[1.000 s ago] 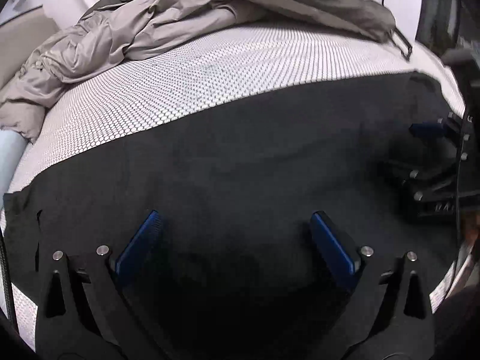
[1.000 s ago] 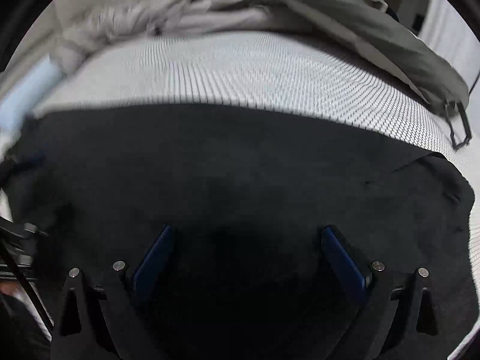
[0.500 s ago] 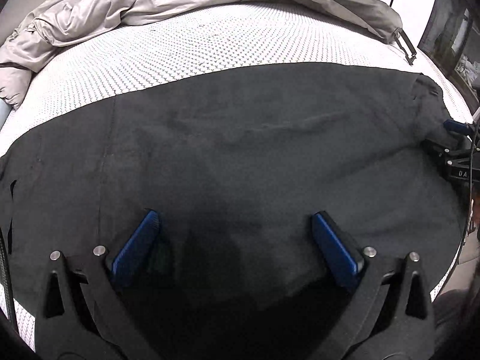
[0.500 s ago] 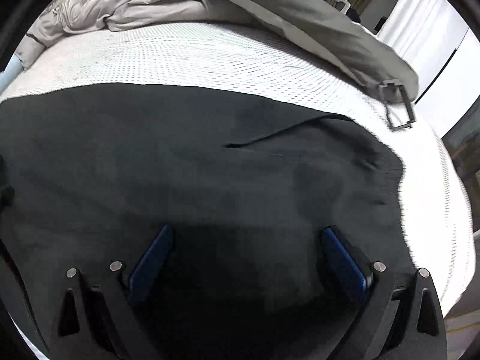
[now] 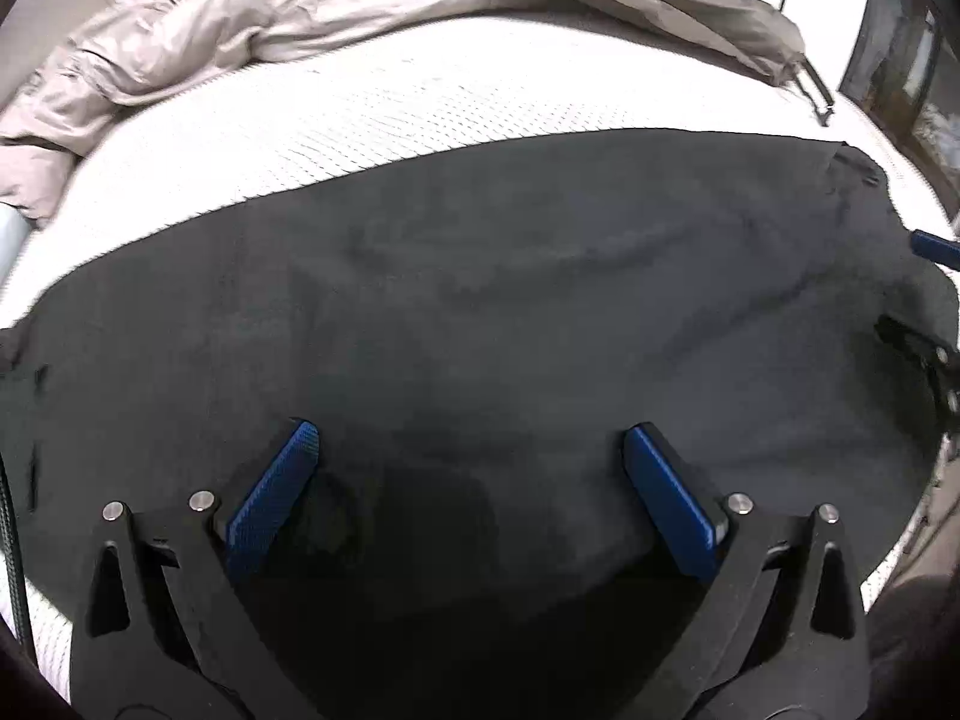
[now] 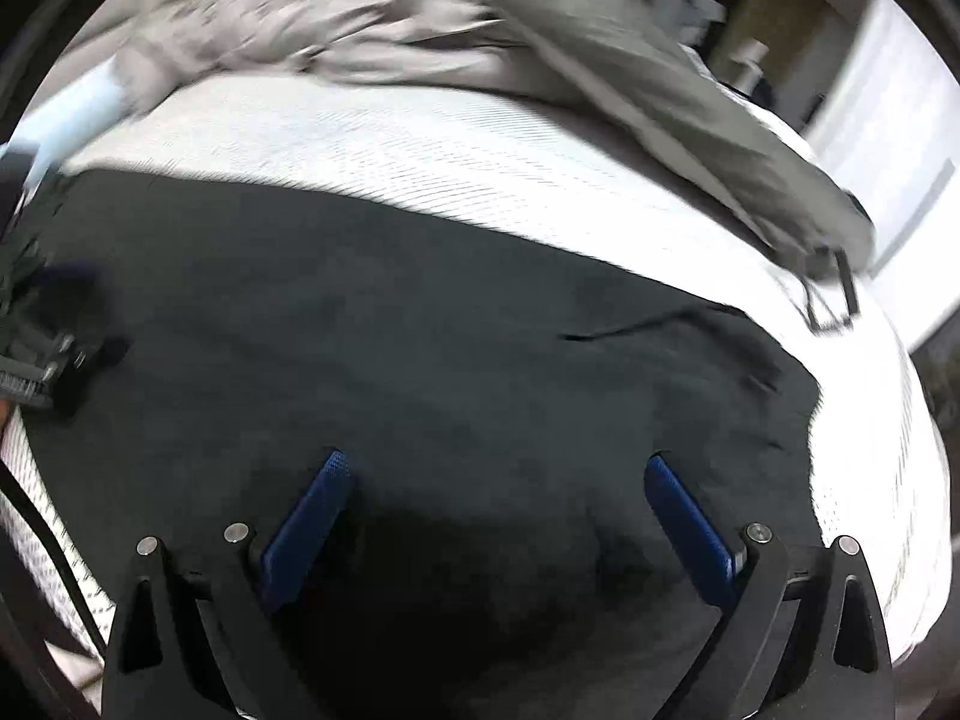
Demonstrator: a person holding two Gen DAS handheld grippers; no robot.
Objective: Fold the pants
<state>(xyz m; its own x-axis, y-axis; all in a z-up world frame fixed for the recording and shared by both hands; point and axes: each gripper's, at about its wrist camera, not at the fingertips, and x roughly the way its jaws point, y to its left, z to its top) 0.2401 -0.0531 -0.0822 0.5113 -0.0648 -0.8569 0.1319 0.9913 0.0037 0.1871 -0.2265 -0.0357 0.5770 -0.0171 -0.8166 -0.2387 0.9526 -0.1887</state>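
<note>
Black pants (image 5: pixel 510 312) lie spread flat across a white dotted mattress (image 5: pixel 390 96), filling most of both wrist views. My left gripper (image 5: pixel 468 450) hovers over the near part of the cloth, open, nothing between its blue pads. My right gripper (image 6: pixel 498 480) is likewise open above the pants (image 6: pixel 420 348), empty. The right gripper's tip (image 5: pixel 936 249) shows at the far right edge of the left view. At the far left of the right view the left gripper (image 6: pixel 48 354) appears over the cloth. A slit or pocket edge (image 6: pixel 618 330) shows in the fabric.
A crumpled beige-grey duvet (image 5: pixel 288 18) is piled along the far side of the bed, with a strap and buckle (image 6: pixel 831 300) hanging off its right end. The mattress edge (image 6: pixel 900 480) drops off on the right. A dark cabinet (image 5: pixel 906 78) stands beyond the bed.
Both views have shifted: the right camera has swung left and blurred. The pants lie the same, flat on the mattress. Both grippers have stayed open.
</note>
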